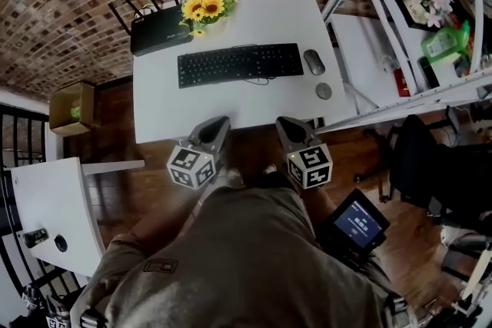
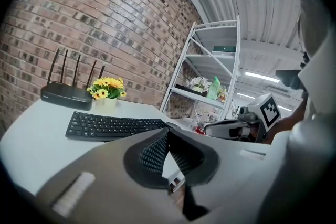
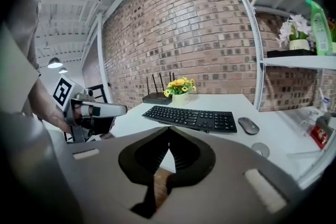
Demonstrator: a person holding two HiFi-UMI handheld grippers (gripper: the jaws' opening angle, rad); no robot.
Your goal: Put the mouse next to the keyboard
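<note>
In the left gripper view we lose the right end of the keyboard [image 2: 113, 126] behind the left gripper [image 2: 167, 132]. In the head view, the small round disc [image 1: 324, 91] near the mouse [image 1: 314, 61] is too small for us to name, and we cannot read the print on the lit screen [image 1: 360, 225] at lower right.

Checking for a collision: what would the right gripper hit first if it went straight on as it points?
Likely the table just before the keyboard, or the keyboard's near edge; depth is unclear. The mouse lies right of that line.
</note>
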